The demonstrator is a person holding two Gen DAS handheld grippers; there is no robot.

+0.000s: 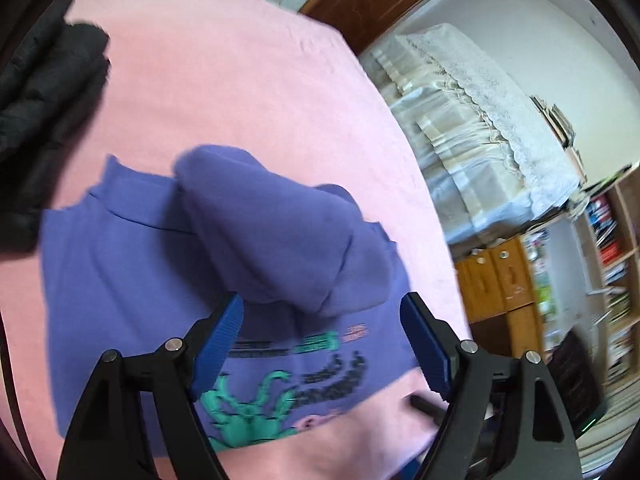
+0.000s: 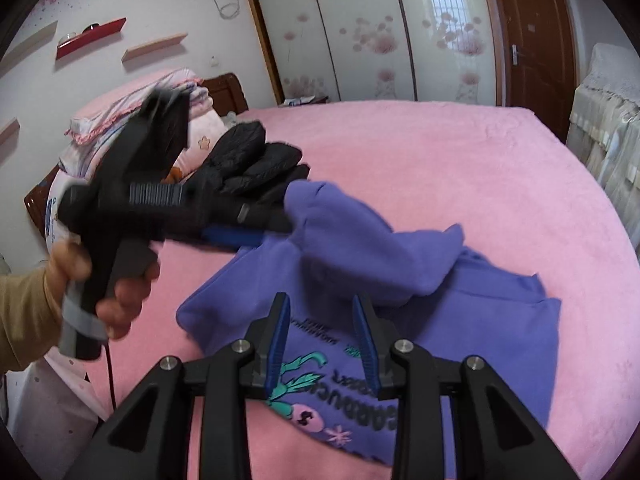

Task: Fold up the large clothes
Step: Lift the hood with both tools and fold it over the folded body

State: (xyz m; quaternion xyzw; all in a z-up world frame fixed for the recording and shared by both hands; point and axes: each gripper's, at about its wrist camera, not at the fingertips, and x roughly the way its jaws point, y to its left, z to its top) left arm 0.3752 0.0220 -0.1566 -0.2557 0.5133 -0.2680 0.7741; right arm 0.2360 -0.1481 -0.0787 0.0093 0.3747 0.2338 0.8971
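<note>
Purple sweatshirt (image 2: pixel 400 280), printed front up, lies partly folded on the pink bed (image 2: pixel 480 168), a sleeve bunched across its chest. Black jacket (image 2: pixel 256 168) sits folded beyond it, near the pillows (image 2: pixel 120 120). Left hand-held gripper (image 1: pixel 320 344): jaws wide apart, nothing between the pads, above the print. Right hand-held gripper (image 2: pixel 322 344): jaws partly apart, empty, over the sweatshirt's print. A hand (image 2: pixel 112 292) holds the left one's handle.

Both wrist views angled down, close; sharing purple sweatshirt (image 1: pixel 160 248)
</note>
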